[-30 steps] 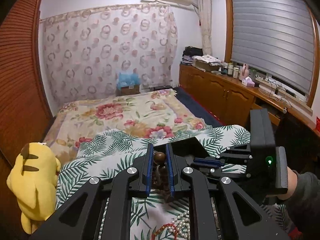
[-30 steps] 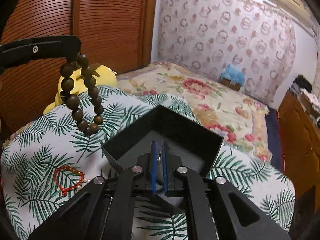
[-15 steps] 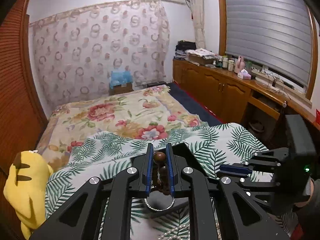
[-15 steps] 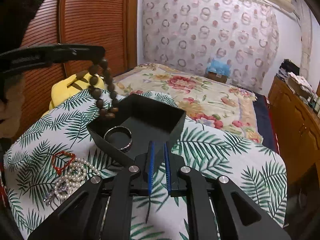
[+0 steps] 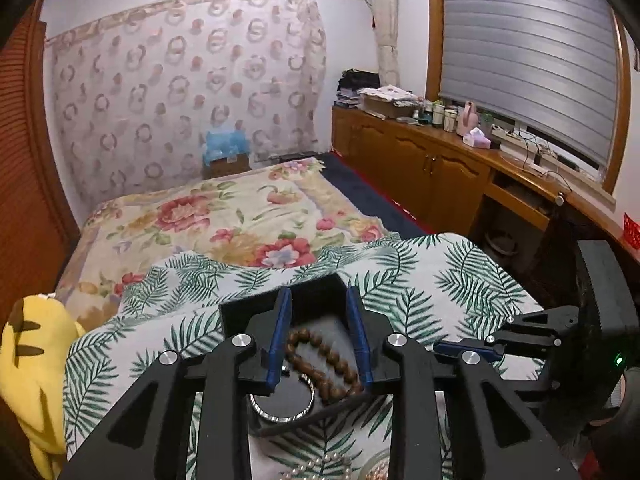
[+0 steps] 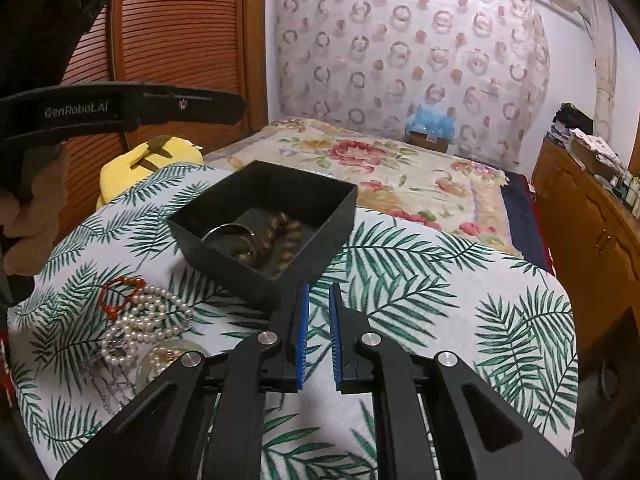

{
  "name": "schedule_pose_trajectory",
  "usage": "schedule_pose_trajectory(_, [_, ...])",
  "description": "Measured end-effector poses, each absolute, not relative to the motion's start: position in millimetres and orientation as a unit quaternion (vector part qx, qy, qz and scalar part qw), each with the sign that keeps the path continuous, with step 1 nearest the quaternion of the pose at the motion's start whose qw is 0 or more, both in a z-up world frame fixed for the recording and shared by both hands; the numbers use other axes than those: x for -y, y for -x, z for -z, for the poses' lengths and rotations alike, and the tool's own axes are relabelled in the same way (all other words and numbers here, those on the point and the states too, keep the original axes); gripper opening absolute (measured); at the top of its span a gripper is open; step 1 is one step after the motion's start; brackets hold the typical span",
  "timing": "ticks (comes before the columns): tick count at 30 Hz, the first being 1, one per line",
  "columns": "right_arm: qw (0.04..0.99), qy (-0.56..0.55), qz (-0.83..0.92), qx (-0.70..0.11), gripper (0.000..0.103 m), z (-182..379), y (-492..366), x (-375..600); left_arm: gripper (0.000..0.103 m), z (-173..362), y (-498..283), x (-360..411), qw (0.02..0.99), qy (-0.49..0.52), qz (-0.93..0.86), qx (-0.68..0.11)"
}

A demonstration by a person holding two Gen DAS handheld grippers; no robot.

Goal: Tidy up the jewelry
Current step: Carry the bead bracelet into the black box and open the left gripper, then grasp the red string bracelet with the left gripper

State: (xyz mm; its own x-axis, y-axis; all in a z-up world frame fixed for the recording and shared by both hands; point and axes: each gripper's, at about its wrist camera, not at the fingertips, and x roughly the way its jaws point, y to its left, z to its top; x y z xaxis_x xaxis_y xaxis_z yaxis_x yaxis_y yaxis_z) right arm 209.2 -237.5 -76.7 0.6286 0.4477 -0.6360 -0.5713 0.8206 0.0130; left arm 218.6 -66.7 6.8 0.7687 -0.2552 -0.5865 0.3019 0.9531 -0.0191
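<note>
blue pads, left tool [image 5: 319, 334]: jaws spread wide, released, hovering over the black box [image 5: 256, 312] with nothing between the pads
blue pads, right tool [image 6: 319, 334]: jaws close together with a narrow gap, gripping nothing, above the leaf-print cloth [image 6: 420, 280] just beside the box's near corner
wooden bead bracelet [image 5: 326, 364]: lying inside the black box [image 6: 280, 188], resting partly on a silver bangle [image 5: 280, 410]
silver bangle [image 6: 224, 234]: in the box, on its left side in the right wrist view
pearl strand [image 6: 140, 320]: on the cloth, outside the box, near its left side
red bracelet [image 6: 118, 292]: on the cloth, touching the pearls
round pale piece [image 6: 168, 358]: just beside the pearls, too blurred to name
yellow plush toy [image 5: 30, 360]: at the cloth's far left edge
bed [image 5: 224, 220]: floral cover, beyond the cloth
</note>
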Motion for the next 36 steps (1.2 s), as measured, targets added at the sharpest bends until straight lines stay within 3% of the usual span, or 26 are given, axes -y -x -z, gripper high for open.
schedule_pose_trajectory(9, [0.877, 0.084, -0.32, -0.349, 0.011, 89, -184, 221, 0.041, 7, -182, 43, 0.938, -0.038, 0.138, -0.316])
schedule_pose_trajectory(36, [0.85, 0.098, -0.319, -0.408, 0.011, 117, -165, 208, 0.041, 61, -95, -17, 0.931, 0.001, 0.1, -0.352])
